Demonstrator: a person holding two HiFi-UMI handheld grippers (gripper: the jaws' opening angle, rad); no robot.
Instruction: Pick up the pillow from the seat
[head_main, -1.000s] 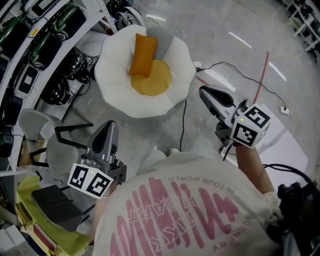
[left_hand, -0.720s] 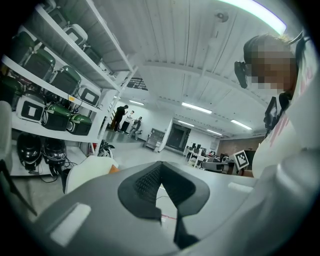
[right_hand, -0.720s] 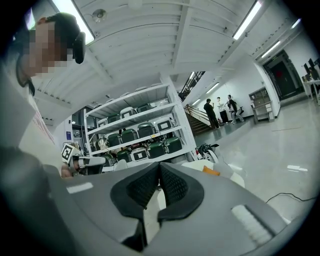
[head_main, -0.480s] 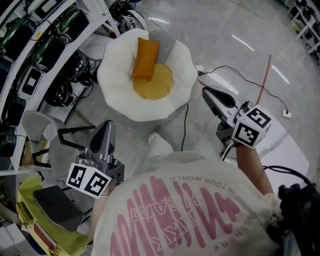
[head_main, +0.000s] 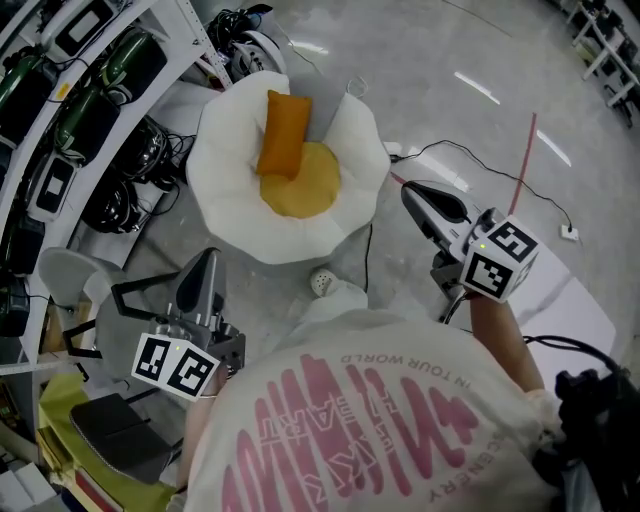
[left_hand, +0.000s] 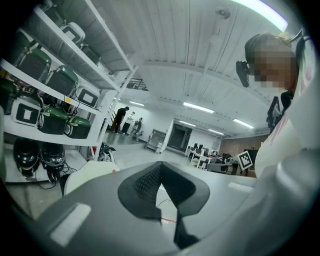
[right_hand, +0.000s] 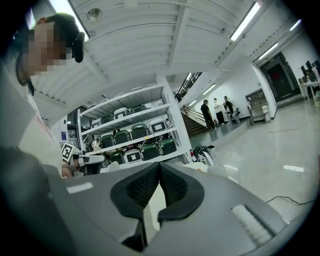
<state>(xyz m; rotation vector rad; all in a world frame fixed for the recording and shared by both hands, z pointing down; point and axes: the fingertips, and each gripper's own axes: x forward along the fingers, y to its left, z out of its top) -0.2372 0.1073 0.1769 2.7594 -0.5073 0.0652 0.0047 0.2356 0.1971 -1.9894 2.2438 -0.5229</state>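
Note:
An orange rectangular pillow (head_main: 282, 134) leans on the back of a white, flower-shaped floor seat (head_main: 225, 205) with a yellow centre cushion (head_main: 298, 185). My left gripper (head_main: 206, 263) is held low at the left, short of the seat, jaws shut and empty. On the other side, my right gripper (head_main: 412, 190) points toward the seat's right edge, also shut with nothing in it. The left gripper view shows its shut jaw tips (left_hand: 160, 168) and a bit of the white seat (left_hand: 90, 175). In the right gripper view the shut tips (right_hand: 159, 167) stand before shelves.
White shelving (head_main: 60, 90) with green cases and cables stands left of the seat. A grey chair (head_main: 75, 270) and a black stool (head_main: 125, 430) sit at lower left. A black cable (head_main: 480, 160) and a red rod (head_main: 522, 155) cross the floor at right. My shoe (head_main: 322, 281) is below the seat.
The seat sits slightly higher and further left in the head view. My foot has stepped forward into sight. Both grippers stay shut, the left one a little lower.

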